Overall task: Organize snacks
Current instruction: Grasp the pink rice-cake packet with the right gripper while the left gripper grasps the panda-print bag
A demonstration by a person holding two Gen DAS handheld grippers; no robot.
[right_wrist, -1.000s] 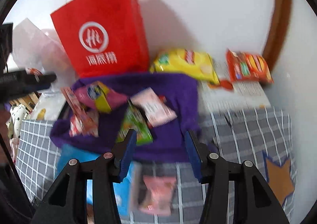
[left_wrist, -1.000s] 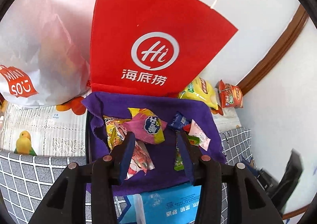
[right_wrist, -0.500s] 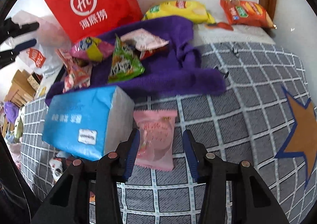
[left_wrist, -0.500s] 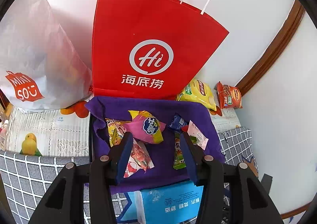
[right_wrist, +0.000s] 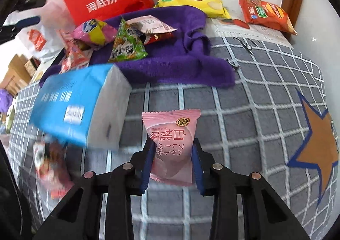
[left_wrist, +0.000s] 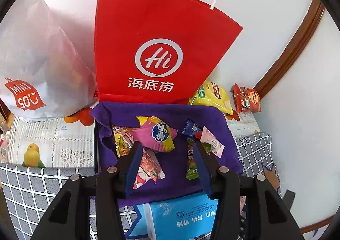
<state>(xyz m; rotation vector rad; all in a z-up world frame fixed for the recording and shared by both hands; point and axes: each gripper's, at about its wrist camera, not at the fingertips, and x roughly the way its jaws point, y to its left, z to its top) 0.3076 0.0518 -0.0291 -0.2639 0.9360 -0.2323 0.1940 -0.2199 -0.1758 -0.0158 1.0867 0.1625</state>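
Snacks: one pink packet [right_wrist: 172, 144] lies on the checked cover [right_wrist: 244, 112], clamped between the right gripper [right_wrist: 172, 155] jaws, which have just been closing. About six lie on one purple cloth [left_wrist: 170, 184]; two chip bags [left_wrist: 212, 96] beyond. Left gripper [left_wrist: 166, 157] hovers, jaws apart, empty. One red bag [left_wrist: 153, 48], one blue box [right_wrist: 72, 104].

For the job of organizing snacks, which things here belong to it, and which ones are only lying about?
Belong to the job:
- pink snack packet, between the closing fingers of the right gripper
- snack pile on the purple cloth
- yellow chip bag
- orange snack bag

Just lying about:
- red paper bag
- white plastic bag
- blue tissue pack
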